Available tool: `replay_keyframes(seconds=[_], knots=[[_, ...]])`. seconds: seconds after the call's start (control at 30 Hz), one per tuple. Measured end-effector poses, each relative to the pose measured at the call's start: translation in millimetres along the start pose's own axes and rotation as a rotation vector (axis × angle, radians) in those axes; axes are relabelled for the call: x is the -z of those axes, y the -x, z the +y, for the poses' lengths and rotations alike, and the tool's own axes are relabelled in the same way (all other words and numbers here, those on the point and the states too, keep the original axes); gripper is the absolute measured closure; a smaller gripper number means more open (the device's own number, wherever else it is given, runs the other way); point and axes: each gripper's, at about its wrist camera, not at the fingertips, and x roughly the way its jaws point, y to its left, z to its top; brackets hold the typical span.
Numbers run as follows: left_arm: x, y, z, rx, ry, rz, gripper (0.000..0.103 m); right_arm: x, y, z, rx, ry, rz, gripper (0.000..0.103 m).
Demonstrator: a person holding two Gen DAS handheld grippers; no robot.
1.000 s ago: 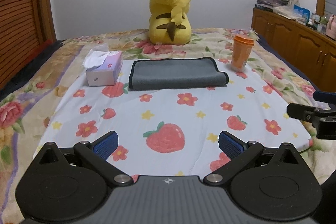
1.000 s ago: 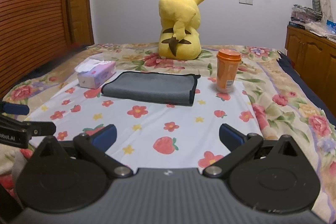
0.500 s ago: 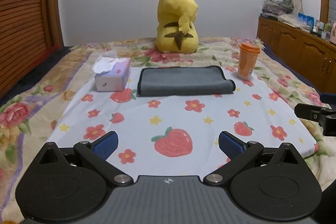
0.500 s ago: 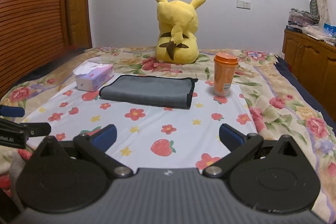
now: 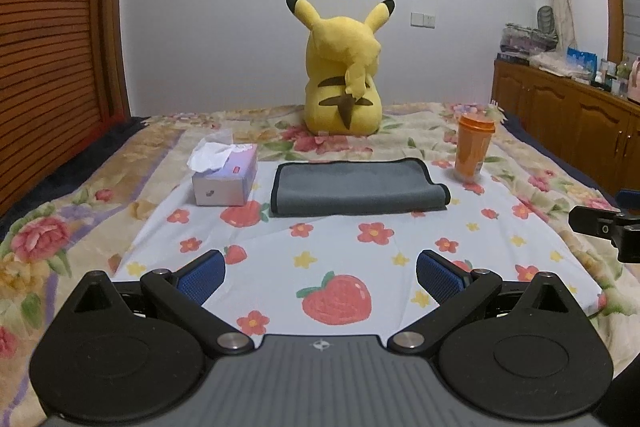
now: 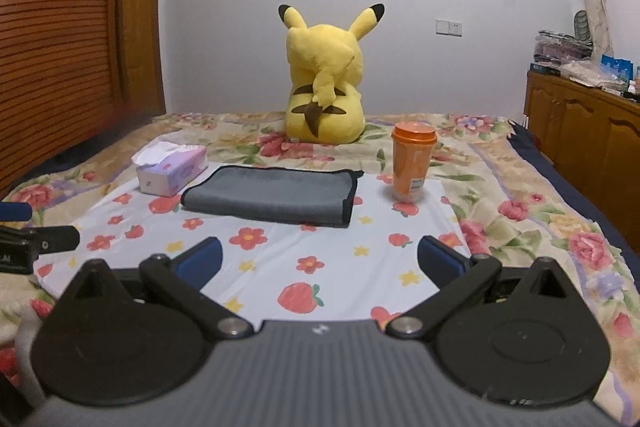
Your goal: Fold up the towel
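Note:
A grey towel with a dark edge [image 5: 356, 189] lies folded flat on the white strawberry-print cloth [image 5: 340, 259] on the bed; it also shows in the right wrist view [image 6: 272, 195]. My left gripper [image 5: 320, 273] is open and empty, well short of the towel, above the near part of the cloth. My right gripper [image 6: 318, 261] is open and empty, also short of the towel. The right gripper shows at the right edge of the left wrist view [image 5: 608, 227], and the left gripper at the left edge of the right wrist view [image 6: 28, 235].
A tissue box [image 5: 224, 175] stands left of the towel, an orange cup [image 5: 474, 147] to its right, a yellow Pikachu plush [image 5: 342, 83] behind it. A wooden cabinet [image 5: 568, 123] runs along the right, wooden slatted doors [image 5: 48, 67] on the left.
Both grippers have pulled back and risen a little, so the towel and the bed look farther and lower in view. Both stay open. The towel has not moved.

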Motion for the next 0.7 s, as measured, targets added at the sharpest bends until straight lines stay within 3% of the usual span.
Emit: replay_keyframes(seconds=[0.7], knots=[[-5, 18, -5, -0.005, -0.020, -0.110, 0.000, -1, 13, -9, 0.023, -0.044, -0.101, 0.000]])
